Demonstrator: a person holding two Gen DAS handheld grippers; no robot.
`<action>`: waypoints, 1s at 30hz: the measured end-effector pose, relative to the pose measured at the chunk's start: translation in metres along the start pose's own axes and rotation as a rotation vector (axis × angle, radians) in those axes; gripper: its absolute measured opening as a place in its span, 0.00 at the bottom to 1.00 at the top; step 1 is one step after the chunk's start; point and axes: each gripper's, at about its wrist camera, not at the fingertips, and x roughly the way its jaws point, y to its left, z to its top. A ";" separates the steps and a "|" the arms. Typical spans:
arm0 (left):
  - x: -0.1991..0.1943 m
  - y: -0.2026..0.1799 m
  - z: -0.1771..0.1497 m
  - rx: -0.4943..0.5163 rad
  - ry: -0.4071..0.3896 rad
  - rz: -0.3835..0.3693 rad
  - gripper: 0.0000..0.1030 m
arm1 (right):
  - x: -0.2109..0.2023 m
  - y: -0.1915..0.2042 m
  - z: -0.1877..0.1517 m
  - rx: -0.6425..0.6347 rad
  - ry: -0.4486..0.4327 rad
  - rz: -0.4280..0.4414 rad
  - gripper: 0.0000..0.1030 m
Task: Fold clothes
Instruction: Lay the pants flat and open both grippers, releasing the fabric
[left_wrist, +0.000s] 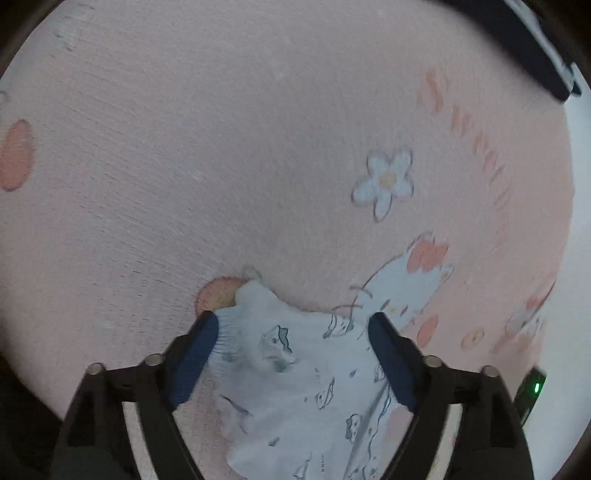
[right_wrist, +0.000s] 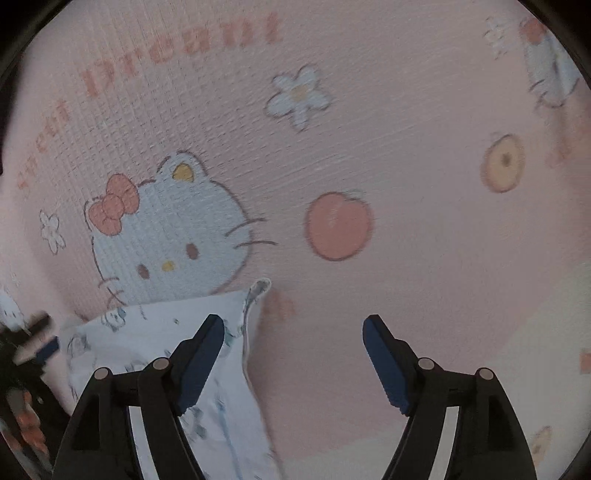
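A small white garment (left_wrist: 295, 373) with blue-grey cartoon prints lies on a pink Hello Kitty blanket (left_wrist: 221, 147). In the left wrist view my left gripper (left_wrist: 293, 328) is open, its blue pads on either side of the garment's gathered edge, which lies between the jaws. In the right wrist view the same garment (right_wrist: 166, 332) lies at the lower left. My right gripper (right_wrist: 293, 328) is open and empty; its left finger (right_wrist: 201, 354) is over the garment's right edge, its right finger over bare blanket. The left gripper (right_wrist: 40, 347) shows blurred at the far left.
The pink blanket (right_wrist: 406, 258) carries a Hello Kitty face (right_wrist: 166, 229), flowers, apples and lettering. In the left wrist view a dark strap or bar (left_wrist: 535, 48) crosses the top right, with a white surface (left_wrist: 580, 221) beyond the blanket's right edge and a device with a green light (left_wrist: 535, 387).
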 end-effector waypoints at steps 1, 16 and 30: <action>-0.003 0.000 -0.001 0.001 0.010 -0.006 0.81 | -0.006 -0.004 -0.003 -0.009 -0.004 -0.011 0.75; -0.068 -0.019 -0.068 0.177 0.048 -0.015 0.81 | -0.107 0.012 -0.124 -0.131 -0.033 -0.033 0.75; -0.115 -0.008 -0.153 0.222 0.123 -0.037 0.81 | -0.186 0.022 -0.240 -0.103 -0.045 -0.032 0.75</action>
